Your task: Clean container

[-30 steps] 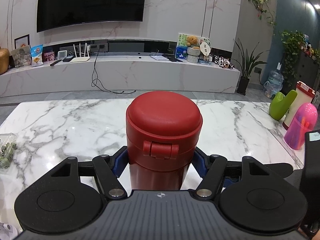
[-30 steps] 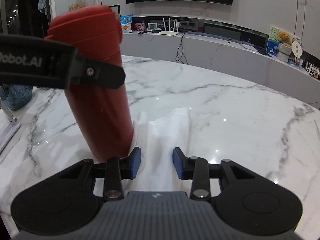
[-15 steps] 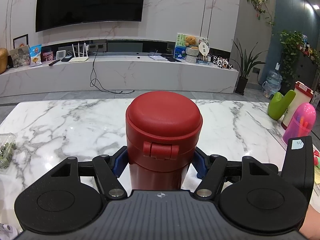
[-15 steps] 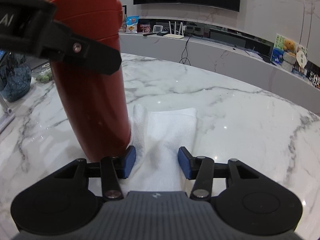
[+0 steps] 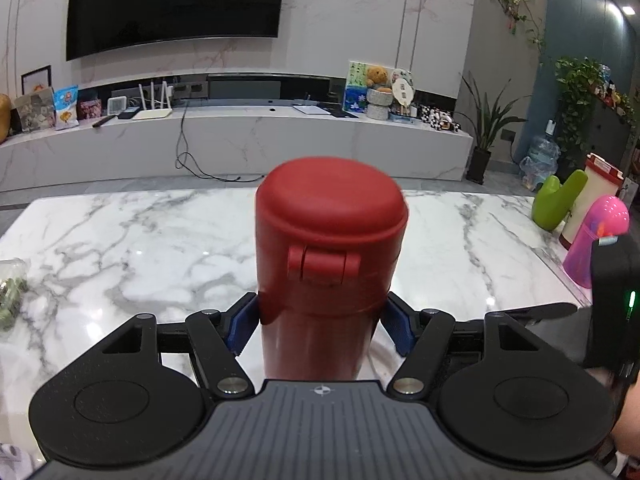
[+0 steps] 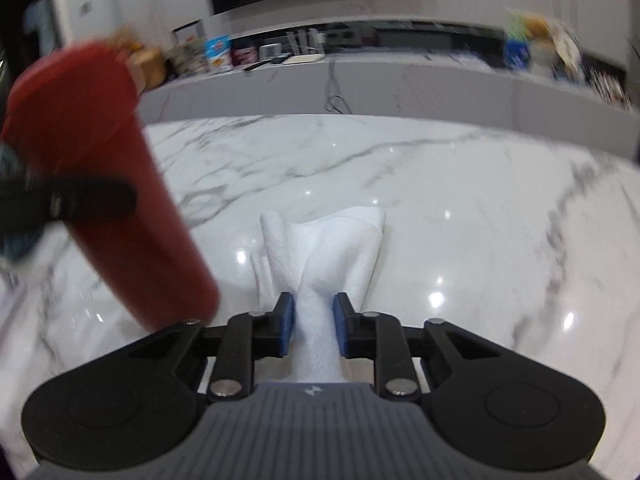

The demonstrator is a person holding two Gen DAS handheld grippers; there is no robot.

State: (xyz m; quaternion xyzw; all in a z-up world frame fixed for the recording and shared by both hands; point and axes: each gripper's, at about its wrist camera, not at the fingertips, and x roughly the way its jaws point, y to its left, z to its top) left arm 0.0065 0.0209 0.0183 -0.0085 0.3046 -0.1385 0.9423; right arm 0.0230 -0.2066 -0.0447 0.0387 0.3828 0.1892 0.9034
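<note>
Cloth (image 6: 320, 276) newly bunched between closing right tool (image 6: 314, 330); flask (image 5: 328, 264) unmoved.

Flask (image 5: 328, 264) is coloured solid red, lid & body alike. Cloth (image 6: 320, 264) is seen as plain white w/ a faint woven texture. Tabletop (image 5: 140, 248) is patterned white marble w/ grey veins. Blue pads (image 6: 286, 324) are carried on black fingers. Bg: a lime-green item (image 5: 556, 204), a pink one (image 5: 600, 240), a black TV screen (image 5: 172, 0).
</note>
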